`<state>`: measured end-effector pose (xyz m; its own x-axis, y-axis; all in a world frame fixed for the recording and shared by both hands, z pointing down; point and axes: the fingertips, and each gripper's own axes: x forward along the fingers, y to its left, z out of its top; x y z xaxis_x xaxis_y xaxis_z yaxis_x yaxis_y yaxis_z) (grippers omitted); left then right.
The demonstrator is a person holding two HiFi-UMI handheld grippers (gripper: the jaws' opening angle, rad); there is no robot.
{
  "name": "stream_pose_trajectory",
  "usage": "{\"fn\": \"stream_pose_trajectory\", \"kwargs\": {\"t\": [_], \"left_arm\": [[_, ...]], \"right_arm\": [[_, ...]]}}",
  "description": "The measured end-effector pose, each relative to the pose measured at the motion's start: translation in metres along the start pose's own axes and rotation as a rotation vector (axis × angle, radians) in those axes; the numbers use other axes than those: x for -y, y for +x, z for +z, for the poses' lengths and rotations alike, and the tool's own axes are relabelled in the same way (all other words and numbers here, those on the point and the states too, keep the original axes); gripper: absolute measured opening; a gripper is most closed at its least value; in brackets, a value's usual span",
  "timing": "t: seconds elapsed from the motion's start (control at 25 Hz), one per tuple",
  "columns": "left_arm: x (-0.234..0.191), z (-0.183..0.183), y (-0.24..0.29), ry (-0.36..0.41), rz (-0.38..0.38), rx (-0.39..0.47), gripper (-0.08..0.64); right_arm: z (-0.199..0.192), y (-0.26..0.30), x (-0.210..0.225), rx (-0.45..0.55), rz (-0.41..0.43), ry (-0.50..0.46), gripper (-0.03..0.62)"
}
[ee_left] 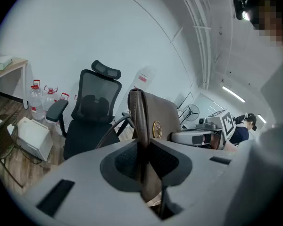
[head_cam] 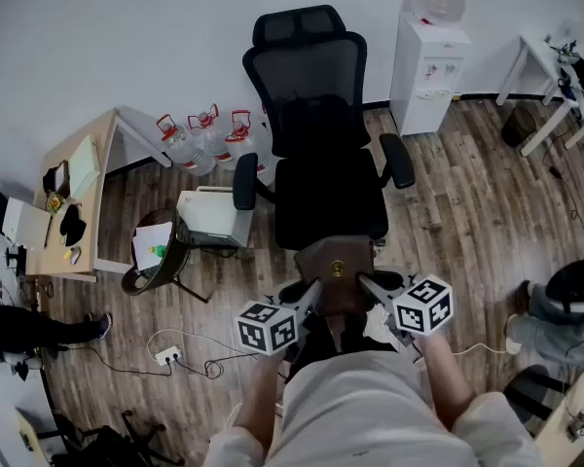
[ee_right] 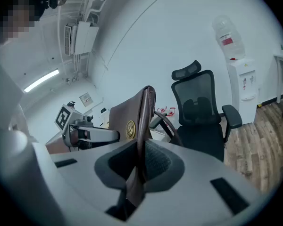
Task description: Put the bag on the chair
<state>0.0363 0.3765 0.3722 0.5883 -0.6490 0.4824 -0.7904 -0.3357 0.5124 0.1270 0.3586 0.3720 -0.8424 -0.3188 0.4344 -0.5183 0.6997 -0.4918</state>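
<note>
A: Where is the brown leather bag with the round gold emblem [head_cam: 323, 257]?
B: Upright in the air, just before the seat of the black mesh office chair [head_cam: 329, 197].
A: And my grip?
B: Your left gripper [ee_left: 144, 160] pinches 1 side edge, your right gripper [ee_right: 138, 167] the other. Both pairs of jaws are nearly closed on the leather.

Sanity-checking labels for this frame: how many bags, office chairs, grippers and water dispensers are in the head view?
Brown bag: 1
Black office chair: 1
Grippers: 2, left gripper and right gripper, both shut on the bag
Water dispenser: 1
Total: 5
</note>
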Motion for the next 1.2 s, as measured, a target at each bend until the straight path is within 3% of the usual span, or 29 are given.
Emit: {"fn": "stream_pose_trajectory", "kwargs": {"t": [0.8,1.2], "left_arm": [[0.008,-0.014,0.004,-0.006,0.014,-0.012,0.044],[0.003,-0.018,0.004,0.012,-0.002,-0.024,0.044]], "right_arm": [[-0.014,-0.007,0.002,-0.016,-0.001,-0.033,0.051],[-0.021,0.000,0.005,-0.031,0.000,-0.005,0.055]]}}
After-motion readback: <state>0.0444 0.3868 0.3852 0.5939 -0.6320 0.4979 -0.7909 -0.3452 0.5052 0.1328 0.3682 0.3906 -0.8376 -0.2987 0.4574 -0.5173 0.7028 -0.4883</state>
